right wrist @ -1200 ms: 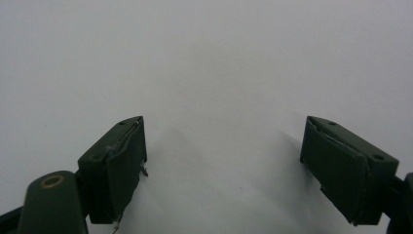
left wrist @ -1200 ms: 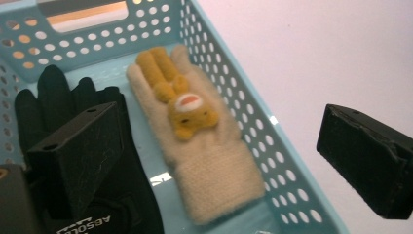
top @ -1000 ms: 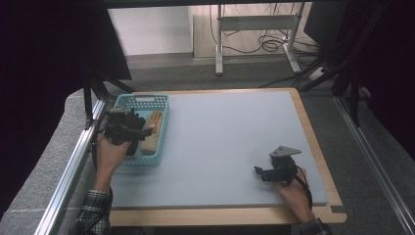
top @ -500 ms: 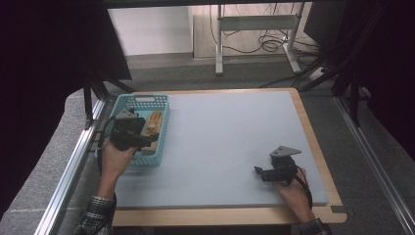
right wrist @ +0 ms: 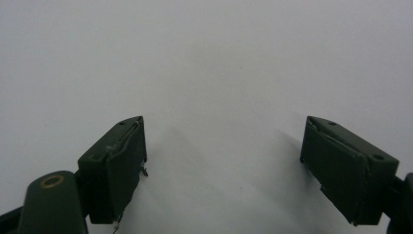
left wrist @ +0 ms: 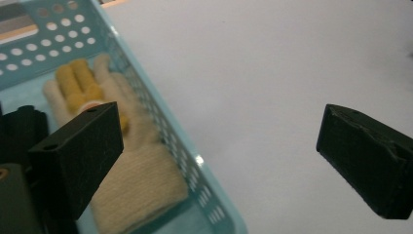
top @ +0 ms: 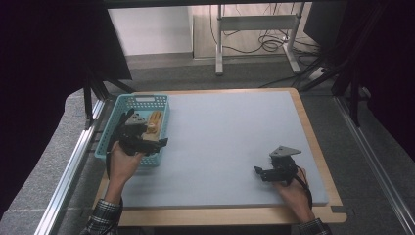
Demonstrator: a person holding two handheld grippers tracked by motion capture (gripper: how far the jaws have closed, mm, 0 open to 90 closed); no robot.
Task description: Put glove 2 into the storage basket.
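Note:
A light blue perforated basket stands at the table's left edge. Inside it lies a cream knit glove with yellow fingers, seen close in the left gripper view as the glove against the basket wall. My left gripper hovers over the basket's near right side, open and empty; its jaws straddle the basket wall. My right gripper rests low at the near right of the mat, open, with bare mat between its jaws.
A pale grey mat covers the wooden table. Metal rails run along both sides of the table. Behind the far edge stand a table frame and cables on the floor.
My left gripper has drawn back toward the near end of the basket and turned to the right, uncovering more of the glove. The right gripper has stayed where it was.

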